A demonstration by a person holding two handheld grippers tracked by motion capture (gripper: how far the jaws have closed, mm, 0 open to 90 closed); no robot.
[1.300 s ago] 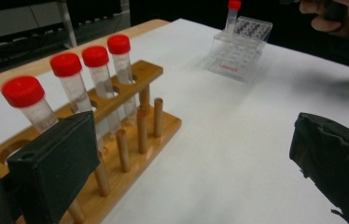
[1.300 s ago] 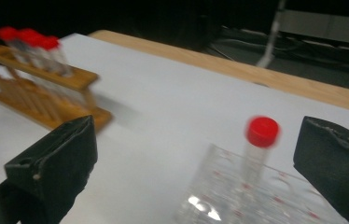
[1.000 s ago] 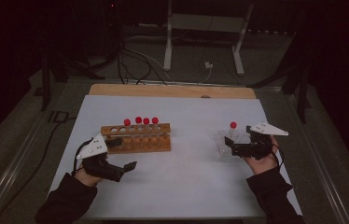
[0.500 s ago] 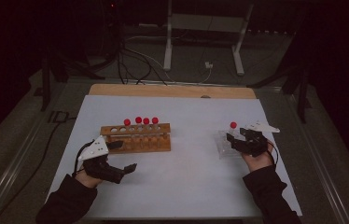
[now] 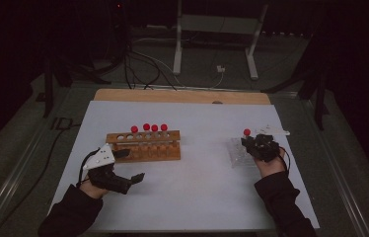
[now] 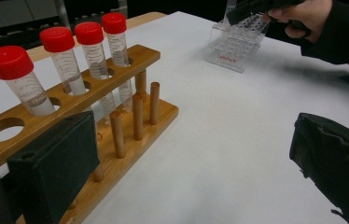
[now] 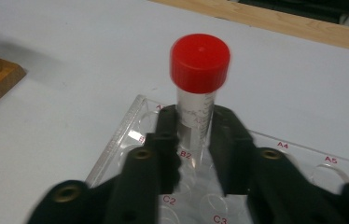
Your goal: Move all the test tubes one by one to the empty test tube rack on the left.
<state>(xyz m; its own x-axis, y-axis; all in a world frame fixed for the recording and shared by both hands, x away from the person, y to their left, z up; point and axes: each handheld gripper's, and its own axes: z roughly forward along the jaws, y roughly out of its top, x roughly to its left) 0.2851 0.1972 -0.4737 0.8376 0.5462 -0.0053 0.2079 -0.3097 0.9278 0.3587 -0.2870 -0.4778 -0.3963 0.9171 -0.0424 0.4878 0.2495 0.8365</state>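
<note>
Standing upright between right gripper (image 7: 194,154) jaws: red-capped tube (image 7: 197,98).

Both forearms wear dark sleeves (image 5: 281,202). The left gripper (image 5: 129,167) is black, topped at 10 o'clock by a grey three-cornered plate (image 5: 98,157). The right gripper (image 7: 194,140) has black fingers (image 7: 165,135) with brass-ringed screw holes (image 7: 141,154).

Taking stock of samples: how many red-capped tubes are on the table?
5. Four red-capped tubes stand in the wooden rack; the fifth tube stands in the clear plastic rack, gripped by the right claw. None looks hidden.
</note>
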